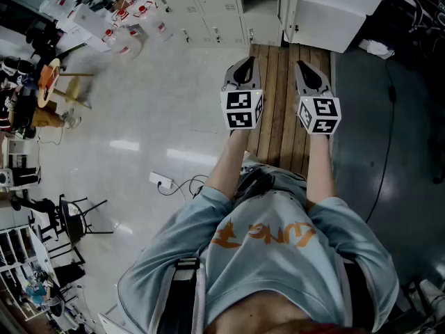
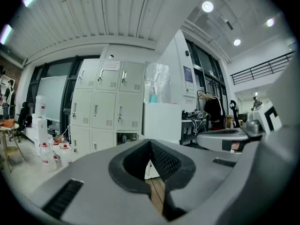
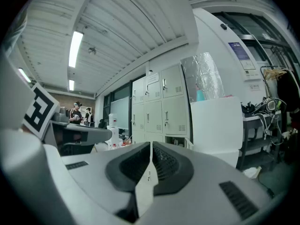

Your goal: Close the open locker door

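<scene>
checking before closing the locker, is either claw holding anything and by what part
Nothing is held: left claw and right claw are both shut and empty.

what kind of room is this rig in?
Likely a lab or workshop space: a bank of lockers against the wall, bottles standing on the floor beside them, and a cable-strewn desk.

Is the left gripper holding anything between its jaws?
No: the left gripper has its jaws together at the tips, with nothing between them.
</scene>
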`<state>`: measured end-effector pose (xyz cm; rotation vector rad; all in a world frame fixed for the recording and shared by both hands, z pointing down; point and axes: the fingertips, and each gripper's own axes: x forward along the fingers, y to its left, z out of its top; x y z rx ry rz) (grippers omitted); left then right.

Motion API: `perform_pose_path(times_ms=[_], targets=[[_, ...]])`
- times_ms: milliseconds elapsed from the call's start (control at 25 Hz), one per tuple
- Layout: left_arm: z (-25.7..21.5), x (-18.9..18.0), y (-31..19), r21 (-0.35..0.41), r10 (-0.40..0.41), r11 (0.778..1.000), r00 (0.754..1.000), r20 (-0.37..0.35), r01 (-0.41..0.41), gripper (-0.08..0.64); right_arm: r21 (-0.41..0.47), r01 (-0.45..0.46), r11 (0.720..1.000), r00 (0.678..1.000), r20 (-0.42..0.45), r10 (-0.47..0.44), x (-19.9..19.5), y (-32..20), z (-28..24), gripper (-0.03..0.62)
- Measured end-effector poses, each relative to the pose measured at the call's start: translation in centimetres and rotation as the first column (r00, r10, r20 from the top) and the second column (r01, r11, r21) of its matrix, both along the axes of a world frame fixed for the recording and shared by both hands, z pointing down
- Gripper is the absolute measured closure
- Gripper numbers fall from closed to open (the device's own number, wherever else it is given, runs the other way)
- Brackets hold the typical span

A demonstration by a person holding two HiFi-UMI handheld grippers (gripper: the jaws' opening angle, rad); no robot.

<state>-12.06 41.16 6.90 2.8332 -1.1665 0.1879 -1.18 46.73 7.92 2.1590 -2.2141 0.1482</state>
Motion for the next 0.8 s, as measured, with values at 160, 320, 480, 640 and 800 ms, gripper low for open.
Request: perform_pose_path(times_ms=[160, 320, 480, 640, 800], targets=[[0.8, 0.6, -0.4, -0.01, 0.006, 1.0, 1.0, 0.01, -0.006, 0.538, 0.018, -0.014, 1.0, 1.0, 0.011, 0.014, 0.6, -0.1, 0.5, 0.563], [1.8, 1.6, 0.0, -0.019, 0.026, 0.999, 0.999, 0.039, -0.025, 0.538, 0.035, -0.026, 0.999, 0.999, 0.048, 0.024, 1.9, 0.0, 0.7, 0.561], [2.1, 2.6, -0.6, -0.019, 0.044, 0.999, 0.998, 0.051, -0.043, 0.538, 0.021, -0.036, 0.999, 0.998, 0.061, 0.034, 3.3, -0.8, 1.3, 0.561], [3.0, 2.5, -2.0, -0.057, 0.038, 0.998, 0.999, 0.035, -0.036, 0.538, -0.001, -0.026, 1.0, 0.996, 0.08, 0.026, 3.5, -1.9, 2.2, 0.561], [4.6, 3.4, -3.8, -0.082, 0.062, 0.995, 0.997, 0.037, -0.059, 0.538, -0.02, -0.03, 0.999, 0.996, 0.088, 0.032, 4.1, -3.4, 3.6, 0.561]])
